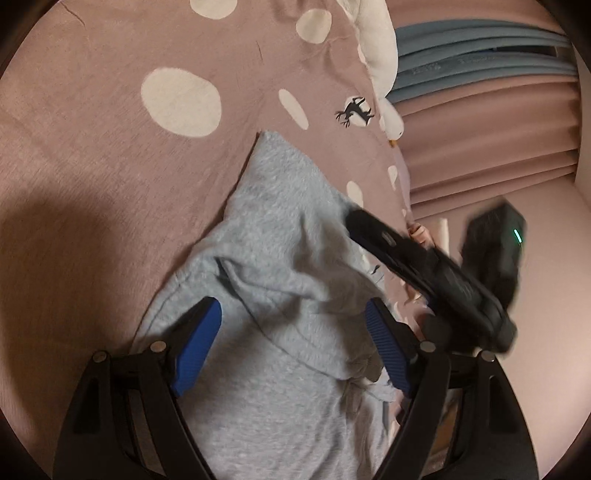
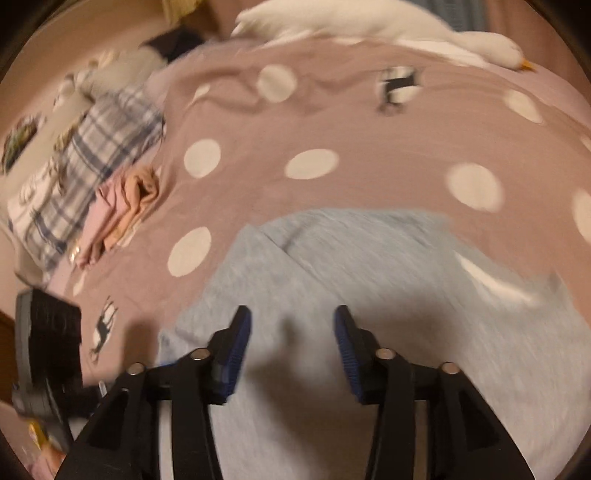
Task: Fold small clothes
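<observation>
A light grey fleece garment (image 1: pixel 280 236) is spread on a dusty-pink bedspread (image 1: pixel 110 155) with cream dots, directly ahead of and beneath both sets of jaws. The left gripper (image 1: pixel 293 347) is held with its jaws wide apart over a rumpled, partly doubled-over section of the cloth, nothing being gripped between the blue pads (image 1: pixel 199 347). The right gripper (image 2: pixel 291 354) is likewise seen with jaws parted and empty, poised above a flatter stretch of the garment (image 2: pixel 369 266). The step in hand is judged to be a fold in progress, with an edge yet to be picked up; for the next move, a hem or corner would need to be pinched and carried across. The right view is blurred, so seams are hard to make out, and the garment's near end is cut off by the frame. A white plush goose (image 2: pixel 369 22) and a pile of other clothes (image 2: pixel 110 192) are seen well beyond the jaws.
</observation>
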Demonstrator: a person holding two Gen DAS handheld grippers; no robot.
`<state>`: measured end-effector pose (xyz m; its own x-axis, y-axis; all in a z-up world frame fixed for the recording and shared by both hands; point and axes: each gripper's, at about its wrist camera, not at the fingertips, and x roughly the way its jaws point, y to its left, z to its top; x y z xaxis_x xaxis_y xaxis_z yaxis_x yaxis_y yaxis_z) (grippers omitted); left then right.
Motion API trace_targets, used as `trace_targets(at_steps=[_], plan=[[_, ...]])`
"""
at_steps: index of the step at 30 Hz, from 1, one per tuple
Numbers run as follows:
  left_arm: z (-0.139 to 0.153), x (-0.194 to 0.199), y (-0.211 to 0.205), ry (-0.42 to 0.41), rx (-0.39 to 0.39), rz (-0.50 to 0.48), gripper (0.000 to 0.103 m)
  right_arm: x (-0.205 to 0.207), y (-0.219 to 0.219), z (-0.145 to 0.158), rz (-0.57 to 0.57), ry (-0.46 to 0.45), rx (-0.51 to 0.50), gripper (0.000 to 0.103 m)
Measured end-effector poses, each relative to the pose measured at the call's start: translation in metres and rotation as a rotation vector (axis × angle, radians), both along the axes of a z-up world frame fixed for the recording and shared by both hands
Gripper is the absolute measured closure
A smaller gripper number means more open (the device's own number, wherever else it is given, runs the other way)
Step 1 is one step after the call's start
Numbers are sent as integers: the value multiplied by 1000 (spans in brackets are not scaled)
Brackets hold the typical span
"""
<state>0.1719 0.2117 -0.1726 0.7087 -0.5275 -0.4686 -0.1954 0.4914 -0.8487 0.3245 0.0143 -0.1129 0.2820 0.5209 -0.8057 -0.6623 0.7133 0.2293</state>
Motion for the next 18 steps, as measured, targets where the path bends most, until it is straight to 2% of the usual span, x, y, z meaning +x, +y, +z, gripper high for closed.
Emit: trace_targets(at_steps=[6, 9, 10, 11, 13, 15, 18], plan=[[-3, 11, 9, -23, -73, 8, 26, 21, 44, -18, 56, 38, -46, 51], [-6, 14, 13, -6, -72, 23, 49, 21, 54, -29, 115, 54, -109, 53], [-9, 17, 14, 9, -68, 32, 63, 20, 56, -29, 123, 47, -123, 58], [-11, 14, 17, 18, -66, 41, 76, 17, 56, -28, 145, 45, -120, 73], [-15, 12, 22, 32, -57, 63, 89, 14, 54, -22, 166, 41, -101, 91], [-14, 8, 24, 26, -37, 91, 91, 11, 53, -15, 185, 31, -83, 95], [-1, 1, 25, 2, 54, 144, 91, 3, 67, -4, 216, -19, -86, 97]])
